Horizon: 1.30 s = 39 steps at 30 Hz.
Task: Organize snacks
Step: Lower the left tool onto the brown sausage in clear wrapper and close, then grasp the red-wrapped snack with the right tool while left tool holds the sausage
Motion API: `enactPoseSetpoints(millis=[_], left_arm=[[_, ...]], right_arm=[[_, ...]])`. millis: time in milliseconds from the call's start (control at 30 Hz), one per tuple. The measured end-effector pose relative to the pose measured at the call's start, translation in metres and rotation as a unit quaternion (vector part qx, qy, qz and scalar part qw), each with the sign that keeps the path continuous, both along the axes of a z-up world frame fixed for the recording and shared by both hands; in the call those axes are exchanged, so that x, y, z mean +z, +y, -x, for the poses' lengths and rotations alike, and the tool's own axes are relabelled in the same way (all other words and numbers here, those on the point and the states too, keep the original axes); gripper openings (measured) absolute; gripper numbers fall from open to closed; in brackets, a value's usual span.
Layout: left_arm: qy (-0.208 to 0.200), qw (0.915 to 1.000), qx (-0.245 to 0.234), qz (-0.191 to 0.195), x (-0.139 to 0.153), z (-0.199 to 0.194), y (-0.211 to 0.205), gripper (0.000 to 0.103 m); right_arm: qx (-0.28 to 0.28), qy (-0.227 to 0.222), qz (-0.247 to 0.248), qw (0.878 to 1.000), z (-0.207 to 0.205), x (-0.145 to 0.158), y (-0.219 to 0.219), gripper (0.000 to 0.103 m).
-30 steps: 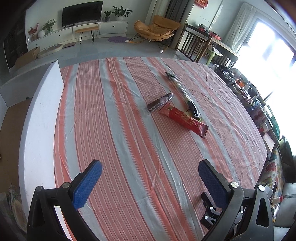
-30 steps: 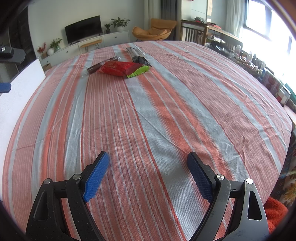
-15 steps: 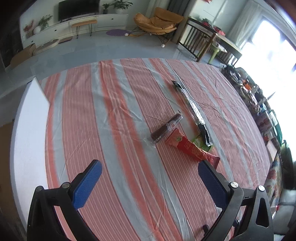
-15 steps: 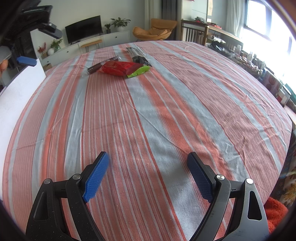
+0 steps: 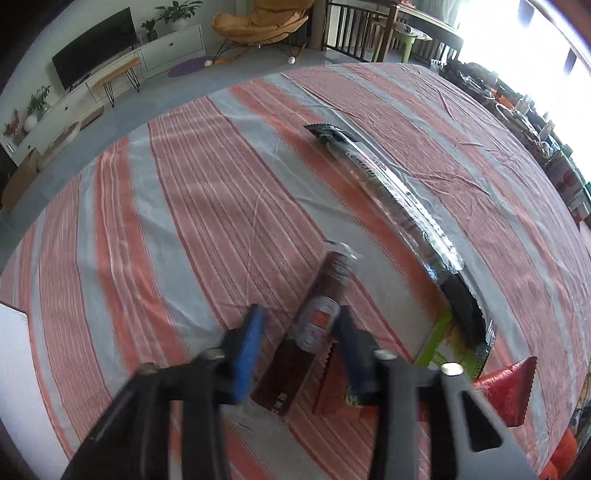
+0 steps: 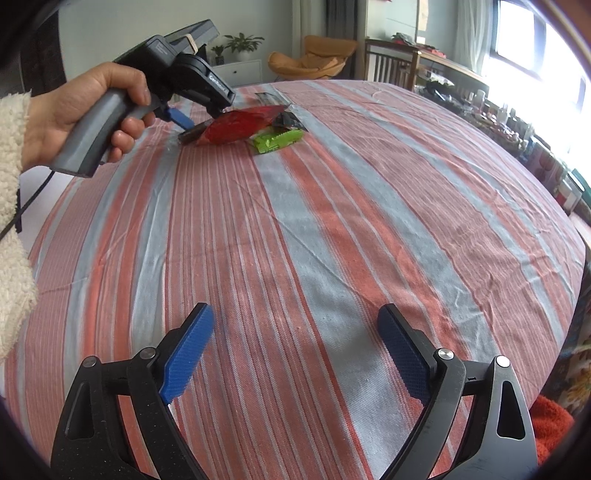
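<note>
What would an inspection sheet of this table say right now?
Surface: striped tablecloth, wrinkled.
Job's things: brown snack stick, red packet, green packet and long dark packet, clustered together.
Clutter: white board at the table edge.
Grippers: left gripper jaws have just been closing, brown snack stick between them; right gripper open, holding nothing.
Cables: black cable trails below the person's hand.
Surroundings: TV, orange chair, crowded side table.

Grey floor, white TV cabinet, orange lounge chair, bright window on the right.
</note>
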<state>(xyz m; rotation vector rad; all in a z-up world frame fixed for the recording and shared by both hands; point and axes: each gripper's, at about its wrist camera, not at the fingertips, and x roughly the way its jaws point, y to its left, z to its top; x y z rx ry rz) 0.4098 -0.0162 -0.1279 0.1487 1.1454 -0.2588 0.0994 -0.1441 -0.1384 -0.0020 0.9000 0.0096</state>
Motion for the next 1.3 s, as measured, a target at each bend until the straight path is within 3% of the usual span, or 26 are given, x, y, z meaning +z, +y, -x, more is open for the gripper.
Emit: enactPoseSetpoints(millis=[133, 200, 267, 433, 700, 933, 1000, 1033, 1067, 1100, 1200, 1300], left_arm=[[-0.021, 0.9993, 0.024, -0.019, 0.001, 0.02, 0.018, 0.017], [-0.019, 0.9981, 0.058, -0.003, 0.002, 0.036, 0.04, 0.017], [-0.015, 0.9956, 0.092, 0.01, 0.001, 0.06, 0.064, 0.017], [-0.015, 0.9911, 0.132, 0.001, 0.003, 0.135, 0.103, 0.017], [-0.027, 0.9874, 0.156, 0.01, 0.002, 0.238, 0.123, 0.017], [-0.058, 0.9856, 0.158, 0.014, 0.0, 0.253, 0.114, 0.019], [-0.069, 0.9864, 0.148, 0.012, -0.001, 0.251, 0.11, 0.03], [-0.075, 0.987, 0.142, 0.005, -0.002, 0.252, 0.108, 0.041], [-0.081, 0.9865, 0.142, -0.007, -0.003, 0.248, 0.106, 0.052], [-0.087, 0.9852, 0.147, -0.015, -0.003, 0.248, 0.106, 0.056], [-0.084, 0.9834, 0.16, 0.015, -0.003, 0.251, 0.116, 0.057], [-0.084, 0.9838, 0.158, 0.01, -0.002, 0.251, 0.118, 0.051]], right_arm=[[0.0, 0.0, 0.0, 1.0, 0.0, 0.0, -0.001, 0.093], [0.001, 0.0, -0.001, 1.0, 0.0, 0.0, -0.001, 0.093], [0.001, 0.0, -0.001, 1.0, 0.0, 0.0, -0.001, 0.093], [0.001, 0.0, -0.001, 1.0, 0.0, 0.0, -0.002, 0.093], [0.001, 0.0, -0.001, 1.0, 0.0, 0.0, -0.002, 0.093], [0.001, 0.0, -0.001, 1.0, 0.0, 0.0, -0.002, 0.093], [0.002, 0.0, -0.002, 1.0, 0.0, 0.0, -0.002, 0.093], [0.003, 0.0, -0.005, 1.0, 0.0, 0.0, -0.003, 0.093], [0.004, -0.001, -0.016, 1.0, 0.001, 0.002, -0.006, 0.093], [0.004, -0.001, -0.04, 0.999, 0.002, 0.004, -0.012, 0.093], [-0.002, 0.0, -0.137, 0.991, -0.006, 0.018, -0.041, 0.091], [0.032, -0.014, -0.093, 0.995, -0.043, 0.048, -0.043, 0.091]])
